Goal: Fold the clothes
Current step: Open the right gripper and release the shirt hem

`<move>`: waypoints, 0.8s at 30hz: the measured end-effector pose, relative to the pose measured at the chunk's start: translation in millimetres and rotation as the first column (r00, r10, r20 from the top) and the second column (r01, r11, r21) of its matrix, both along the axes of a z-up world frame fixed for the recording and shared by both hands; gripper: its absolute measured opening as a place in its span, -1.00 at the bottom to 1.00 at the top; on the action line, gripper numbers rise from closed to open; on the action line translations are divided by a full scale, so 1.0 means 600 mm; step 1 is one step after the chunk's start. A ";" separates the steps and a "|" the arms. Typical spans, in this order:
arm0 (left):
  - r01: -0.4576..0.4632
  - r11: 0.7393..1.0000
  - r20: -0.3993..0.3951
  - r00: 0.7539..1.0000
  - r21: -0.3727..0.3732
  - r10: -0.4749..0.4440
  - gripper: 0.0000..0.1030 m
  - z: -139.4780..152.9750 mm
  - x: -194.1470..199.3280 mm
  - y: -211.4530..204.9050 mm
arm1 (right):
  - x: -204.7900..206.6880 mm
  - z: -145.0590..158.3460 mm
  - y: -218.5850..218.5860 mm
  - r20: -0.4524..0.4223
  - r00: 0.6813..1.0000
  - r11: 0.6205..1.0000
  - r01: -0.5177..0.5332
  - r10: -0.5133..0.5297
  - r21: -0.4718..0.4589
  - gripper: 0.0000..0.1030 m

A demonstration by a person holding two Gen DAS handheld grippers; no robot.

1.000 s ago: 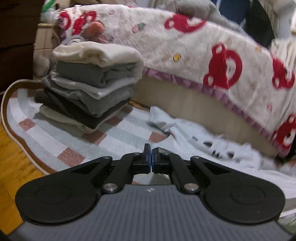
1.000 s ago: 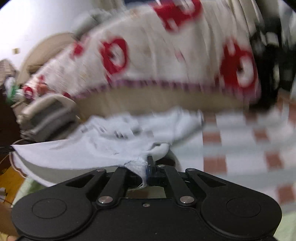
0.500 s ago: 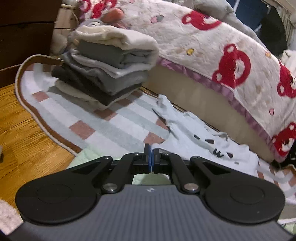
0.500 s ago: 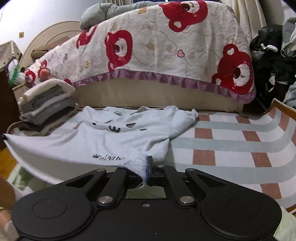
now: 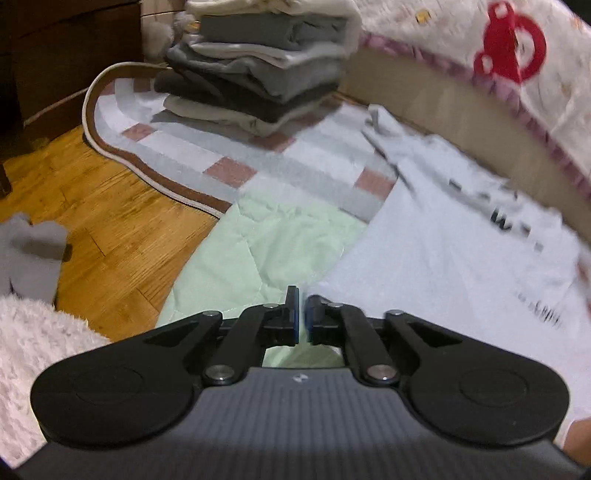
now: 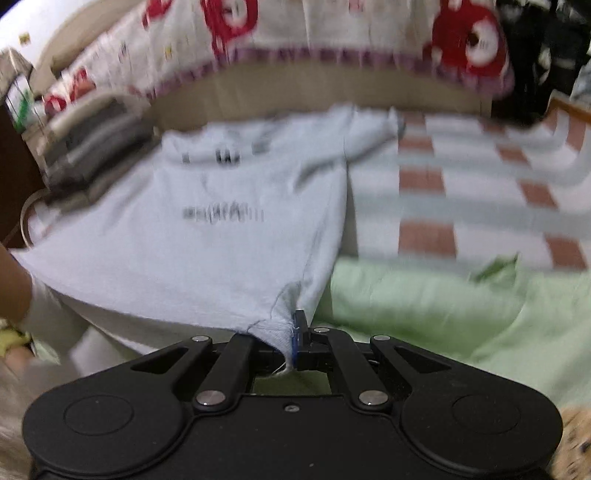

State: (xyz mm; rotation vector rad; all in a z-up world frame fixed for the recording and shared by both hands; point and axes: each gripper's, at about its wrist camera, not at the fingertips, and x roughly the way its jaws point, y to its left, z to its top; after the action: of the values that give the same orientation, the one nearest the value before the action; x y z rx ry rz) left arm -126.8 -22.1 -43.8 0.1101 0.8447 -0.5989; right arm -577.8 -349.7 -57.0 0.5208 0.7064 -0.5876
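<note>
Around you lay a striped rug (image 5: 207, 158) with a brown edge on the wood floor (image 5: 110, 229), and a pale green quilt (image 5: 266, 243) spread over its near part. A stack (image 5: 258, 70) of folded clothes stood on the rug's far left corner, close to the bed, whose bear-print blanket (image 6: 332, 33) hung over the side. Dark clothes were heaped at the far right in the right view. The white T-shirt (image 6: 207, 229) lay spread, print up, across rug and quilt, just right of the stack and short of the bed. Nothing lay on top of it.

Your right gripper (image 6: 295, 334) was clamped on the shirt's near hem corner, the cloth pinched between its pads. Your left gripper (image 5: 301, 317) had its jaws just parting, a narrow gap showing; the shirt's blurred edge sat right at its tips, but I could not tell whether the pads touched it.
</note>
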 end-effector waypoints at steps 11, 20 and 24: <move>0.107 0.992 -0.052 0.992 -0.070 -0.111 -0.53 0.086 0.023 0.037 | -0.057 0.069 -0.001 0.075 0.993 0.995 -0.090 0.086 0.044 -0.21; 0.241 0.969 0.093 0.968 -0.055 -0.235 -0.35 0.142 0.118 -0.096 | 0.016 0.144 -0.123 0.118 0.993 0.999 0.000 0.005 -0.046 -0.10; 0.332 0.942 0.117 0.938 -0.040 -0.326 -0.34 0.140 0.176 -0.204 | 0.151 0.163 -0.217 0.007 1.000 0.996 0.014 -0.013 -0.090 -0.10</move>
State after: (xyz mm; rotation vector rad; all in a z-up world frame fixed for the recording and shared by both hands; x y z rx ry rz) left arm -20.9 -144.8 40.2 0.2319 0.7056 -0.9247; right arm -487.1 -479.8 40.7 0.4439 0.6675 -0.6270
